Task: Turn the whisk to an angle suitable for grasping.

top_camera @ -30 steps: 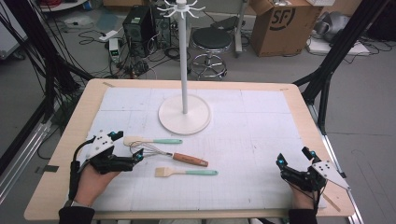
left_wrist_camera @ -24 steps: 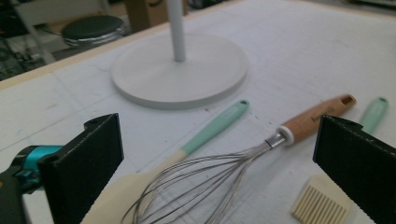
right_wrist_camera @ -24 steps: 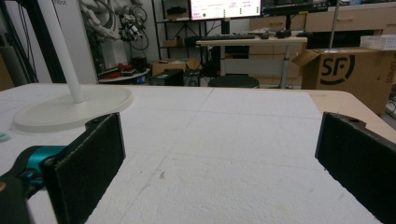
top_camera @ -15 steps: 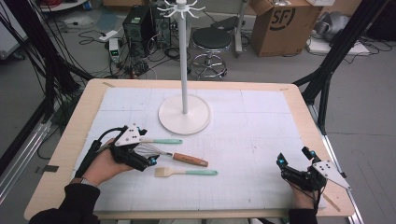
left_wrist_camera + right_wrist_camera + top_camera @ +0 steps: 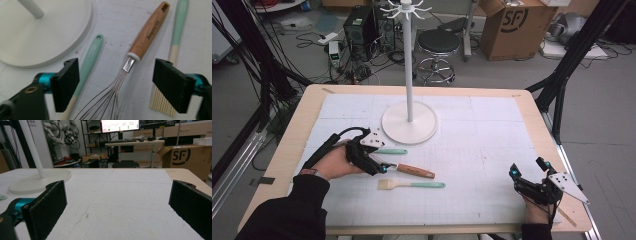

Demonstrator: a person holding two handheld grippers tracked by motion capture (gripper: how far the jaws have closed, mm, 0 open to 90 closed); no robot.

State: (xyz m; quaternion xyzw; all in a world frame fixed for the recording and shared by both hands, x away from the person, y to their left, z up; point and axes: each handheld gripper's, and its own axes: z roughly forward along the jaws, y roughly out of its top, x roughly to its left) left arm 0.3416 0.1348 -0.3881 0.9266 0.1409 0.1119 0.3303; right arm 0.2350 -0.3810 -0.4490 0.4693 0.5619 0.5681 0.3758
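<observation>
Lying between the left gripper's (image 5: 116, 85) closing fingers (image 5: 65, 83), the whisk (image 5: 130, 62).

A wooden table (image 5: 532, 100) carries a white gridded mat (image 5: 492, 145), and on it stands the white rack base (image 5: 409, 122). Just in front of that base lie a mint-handled utensil (image 5: 391, 151), a wooden-handled whisk (image 5: 414, 171) and, nearest me, a mint-handled brush (image 5: 412, 184).

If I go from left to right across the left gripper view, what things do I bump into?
Round white stand base → mint-green utensil handle → wire whisk with a brown wooden handle → pastry brush with a mint handle and pale bristles.
</observation>
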